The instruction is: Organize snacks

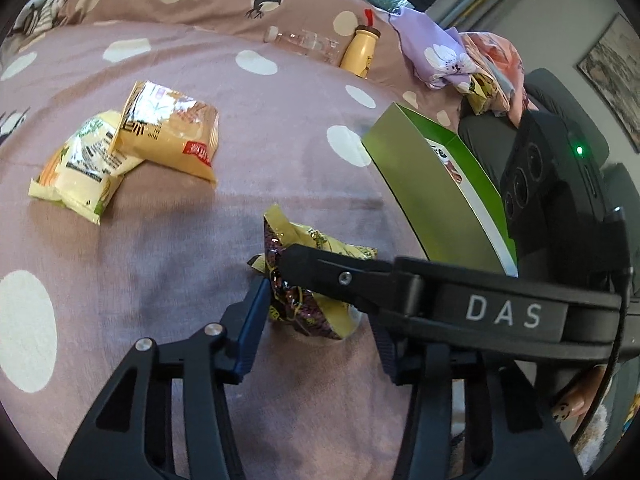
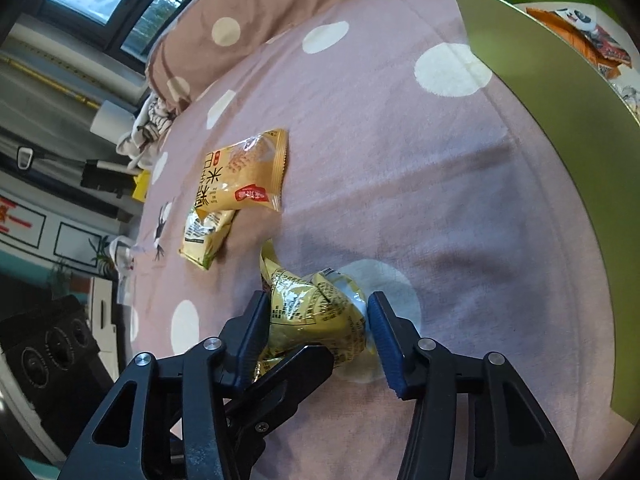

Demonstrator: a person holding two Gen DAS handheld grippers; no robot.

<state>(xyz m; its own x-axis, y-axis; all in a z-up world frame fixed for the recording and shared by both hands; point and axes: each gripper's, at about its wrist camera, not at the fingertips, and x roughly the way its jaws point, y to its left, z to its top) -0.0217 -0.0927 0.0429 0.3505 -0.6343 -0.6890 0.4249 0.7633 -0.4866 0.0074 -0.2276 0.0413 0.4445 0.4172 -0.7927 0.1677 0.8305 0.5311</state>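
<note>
**Snack packet gripped from two sides, box waiting nearby**

Near the front edge of the bed (image 2: 400, 128), on its pink spotted cover, lies the item in hand: a crumpled yellow snack packet (image 2: 316, 312). Both tools meet on it.

- Right gripper (image 2: 316, 332): blue pads on either side of the packet, pressing its foil inward; judged a grasp on the packet's body.
- Left gripper (image 1: 320, 312): one pad against the packet's printed end (image 1: 296, 308); the other pad is hidden behind the right tool's arm, so a full clench cannot be confirmed from that side. No gap is visible at the near pad.
- Green box (image 2: 560, 128): open, standing toward the bed's right edge, with printed wrappers already inside; likely the destination, which explains the packet being taken so close by.
- Orange packet (image 1: 176, 132) and pale packet (image 1: 80, 168): overlapping, toward the left edge, well apart from the tools; apparently still unsorted.
- Yellow bottle (image 1: 360, 52): far edge, beside the pillow.
</note>
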